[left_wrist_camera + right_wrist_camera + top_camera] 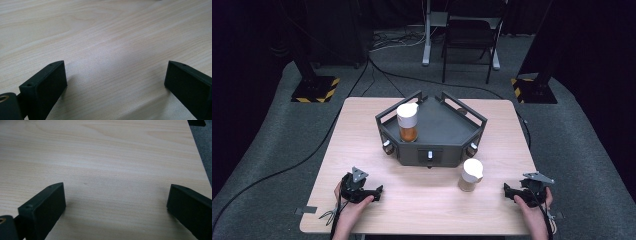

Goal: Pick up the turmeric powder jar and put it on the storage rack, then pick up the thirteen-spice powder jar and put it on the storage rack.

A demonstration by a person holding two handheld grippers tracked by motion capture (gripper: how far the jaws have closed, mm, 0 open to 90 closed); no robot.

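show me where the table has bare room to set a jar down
Bare wood lies between the left gripper and the right gripper, along the near edge of the table. The left strip beside the dark tray is also free. It is crowded at the tray's front right, where the white-capped jar stands.

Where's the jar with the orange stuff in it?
In the high view, the orange jar stands upright in the left part of the dark tray, mid-table; the paler jar sits outside, front right.

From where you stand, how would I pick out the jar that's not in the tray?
Start at the dark angular tray in the middle of the wooden table. Just in front of its right corner, on bare wood, stands a white-capped jar. Its contents are pale tan, while the jar in the tray holds orange.
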